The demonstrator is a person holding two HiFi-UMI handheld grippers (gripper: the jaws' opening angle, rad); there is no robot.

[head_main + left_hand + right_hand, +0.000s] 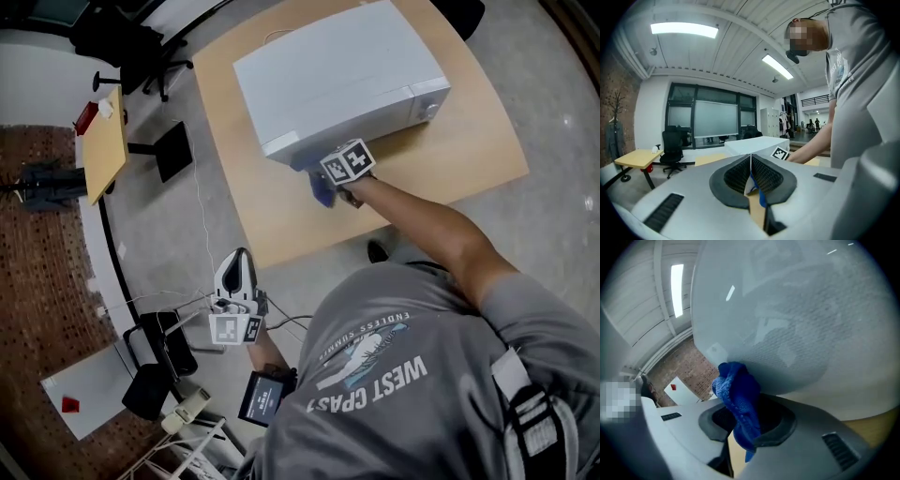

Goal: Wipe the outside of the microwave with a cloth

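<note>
Step in hand, as judged: wiping stroke on the front face of the microwave [337, 75], at the end away from the control dial [430, 110]. Right gripper [745, 423] clamped on a bunched blue cloth [738, 392], wad pressed to or just at the door panel. Left gripper [751, 176] clenched shut, empty, held off the near edge of the wooden table [281, 220], well apart from the appliance.

Next move: sweep across the door toward the dial with even pressure; keep hard jaw tips off the panel; then treat top and sides.

Materials:
- Cloth: soft, knitted, loosely crumpled
- Casing: boxy, rigid, smooth white; door glossy with fine dotted mesh
- Jaw pads: dark, ribbed
- Tabletop: flat, light wood
</note>
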